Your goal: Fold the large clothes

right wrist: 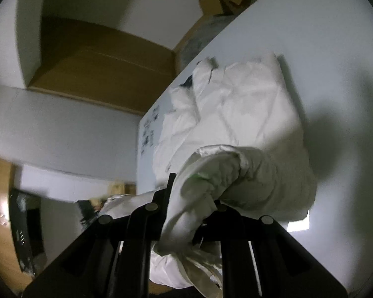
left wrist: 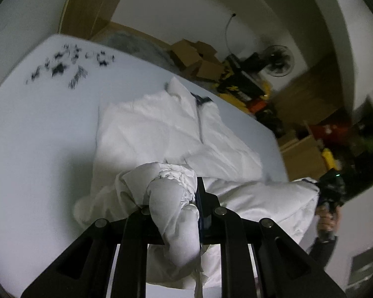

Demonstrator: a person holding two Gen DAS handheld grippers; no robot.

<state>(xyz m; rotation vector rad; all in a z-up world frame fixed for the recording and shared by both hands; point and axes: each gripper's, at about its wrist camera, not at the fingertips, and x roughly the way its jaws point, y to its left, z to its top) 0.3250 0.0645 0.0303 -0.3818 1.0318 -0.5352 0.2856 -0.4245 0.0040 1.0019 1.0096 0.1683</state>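
Note:
A large white garment [left wrist: 166,129] with a dark zip lies on the white table [left wrist: 37,149], its collar at the far end. My left gripper [left wrist: 172,198] is shut on a bunched, elastic-edged end of the garment at the near side. My right gripper [right wrist: 194,193] is shut on another bunched end of the same white garment [right wrist: 241,114], lifted over the near part of the cloth. In the left wrist view the right gripper [left wrist: 332,188] shows at the far right, held by a hand, with the cloth stretched toward it.
Black printed marks [left wrist: 69,64] sit on the table's far left corner. Beyond the table's far edge are cardboard boxes [left wrist: 199,59], a fan [left wrist: 278,60] and yellow and black clutter [left wrist: 241,84]. A brown floor [right wrist: 107,67] shows past the table edge in the right wrist view.

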